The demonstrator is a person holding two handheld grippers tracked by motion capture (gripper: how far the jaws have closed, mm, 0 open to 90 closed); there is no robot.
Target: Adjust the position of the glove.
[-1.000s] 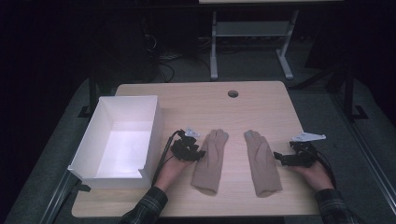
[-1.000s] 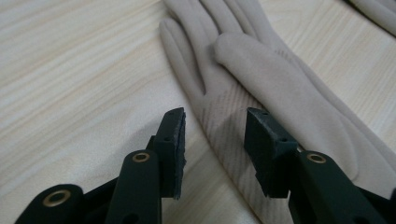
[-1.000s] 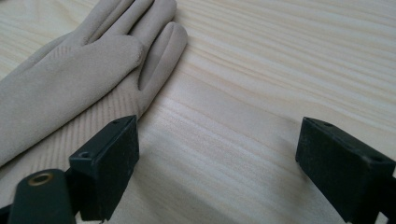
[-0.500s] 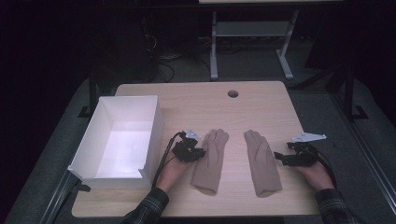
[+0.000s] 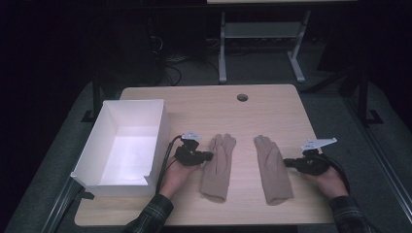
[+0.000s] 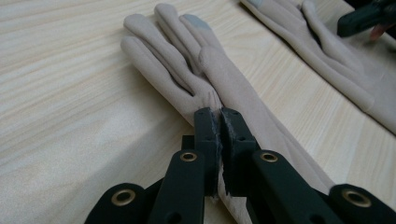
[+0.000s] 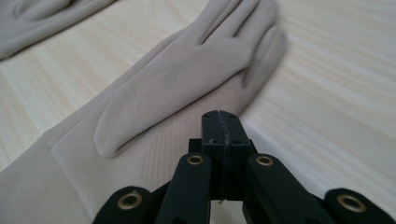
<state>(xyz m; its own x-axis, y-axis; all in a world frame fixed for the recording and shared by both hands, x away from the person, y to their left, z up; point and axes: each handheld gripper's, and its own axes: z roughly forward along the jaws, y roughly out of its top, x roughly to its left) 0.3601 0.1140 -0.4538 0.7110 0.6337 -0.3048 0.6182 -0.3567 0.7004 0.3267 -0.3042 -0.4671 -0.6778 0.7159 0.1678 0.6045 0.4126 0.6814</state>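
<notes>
Two beige gloves lie flat, side by side, on the wooden table (image 5: pixel 204 107). My left gripper (image 5: pixel 206 155) (image 6: pixel 219 116) is at the left glove's (image 5: pixel 218 165) (image 6: pixel 187 60) outer edge, shut on a fold of its cloth below the fingers. My right gripper (image 5: pixel 286 162) (image 7: pixel 222 119) has just been closing and now stands shut, its tips on the outer edge of the right glove (image 5: pixel 272 167) (image 7: pixel 187 70). No cloth shows between its pads. The right glove (image 6: pixel 317 42) and right gripper (image 6: pixel 364 18) also appear far off in the left gripper view.
A white open box (image 5: pixel 163 126) stands on the table's left side, close to my left hand. A round cable hole (image 5: pixel 242 97) sits near the far edge. Bare wood lies beyond the gloves. The left glove (image 7: pixel 42 18) shows at the top left of the right gripper view.
</notes>
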